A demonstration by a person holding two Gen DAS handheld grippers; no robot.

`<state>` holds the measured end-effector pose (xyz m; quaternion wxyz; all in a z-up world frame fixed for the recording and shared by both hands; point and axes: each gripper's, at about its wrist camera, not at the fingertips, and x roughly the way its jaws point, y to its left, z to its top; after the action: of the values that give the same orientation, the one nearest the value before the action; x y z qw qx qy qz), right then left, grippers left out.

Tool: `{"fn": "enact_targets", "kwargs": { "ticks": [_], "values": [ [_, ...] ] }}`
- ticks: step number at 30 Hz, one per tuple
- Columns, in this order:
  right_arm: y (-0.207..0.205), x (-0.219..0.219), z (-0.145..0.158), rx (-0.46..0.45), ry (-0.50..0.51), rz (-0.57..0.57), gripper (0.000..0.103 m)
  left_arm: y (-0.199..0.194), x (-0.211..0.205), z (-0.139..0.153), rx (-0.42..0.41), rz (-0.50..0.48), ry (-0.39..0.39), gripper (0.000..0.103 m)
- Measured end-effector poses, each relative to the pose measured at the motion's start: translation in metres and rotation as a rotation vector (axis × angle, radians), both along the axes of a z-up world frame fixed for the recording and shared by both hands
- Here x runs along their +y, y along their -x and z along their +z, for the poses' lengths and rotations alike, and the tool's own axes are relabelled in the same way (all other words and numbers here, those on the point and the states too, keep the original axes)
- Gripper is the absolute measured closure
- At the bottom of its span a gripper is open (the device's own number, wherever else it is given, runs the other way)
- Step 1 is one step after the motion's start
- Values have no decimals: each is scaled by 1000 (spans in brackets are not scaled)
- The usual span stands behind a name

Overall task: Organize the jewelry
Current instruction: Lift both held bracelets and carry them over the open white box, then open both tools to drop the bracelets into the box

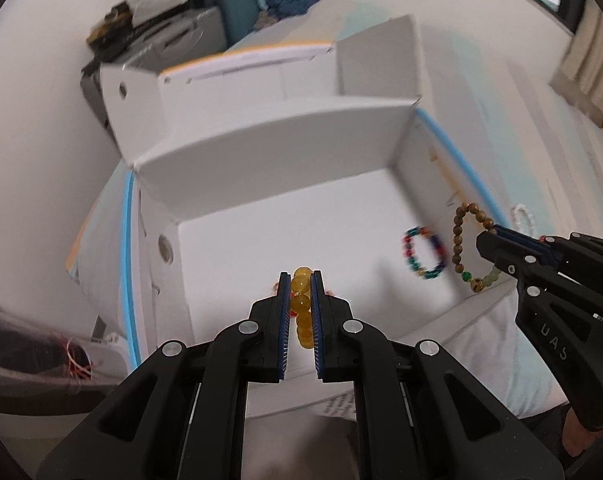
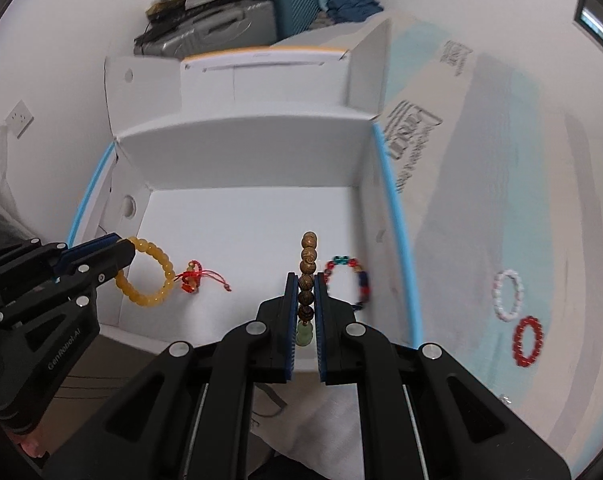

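Both grippers hang over the white box (image 2: 245,152), each w/ jaws nearly closed on 1 bracelet: left gripper (image 1: 300,292) pinches the yellow bracelet (image 2: 147,276) at the box's near-left, right gripper (image 2: 306,296) the wood bracelet (image 1: 467,248) near-right. Risks: round beads roll out of a thin pinch; a loose drop lands on the red charm (image 2: 193,278) or the multicolor bracelet (image 2: 351,280) and tangles. White (image 2: 509,294) & red (image 2: 527,340) bracelets wait outside, right.
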<state>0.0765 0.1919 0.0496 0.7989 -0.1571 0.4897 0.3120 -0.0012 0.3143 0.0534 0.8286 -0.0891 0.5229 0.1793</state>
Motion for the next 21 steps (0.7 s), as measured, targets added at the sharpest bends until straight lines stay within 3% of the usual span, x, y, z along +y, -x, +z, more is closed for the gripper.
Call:
{"fn": "enact_targets", "kwargs": {
  "ticks": [11,21],
  "values": [
    [-21,41,-59,123,95,4,96,-10,38,-61,129,55,90,94],
    [-29,46,-91,182,140,-13,96,-17,40,-79,171,60,97,94]
  ]
}}
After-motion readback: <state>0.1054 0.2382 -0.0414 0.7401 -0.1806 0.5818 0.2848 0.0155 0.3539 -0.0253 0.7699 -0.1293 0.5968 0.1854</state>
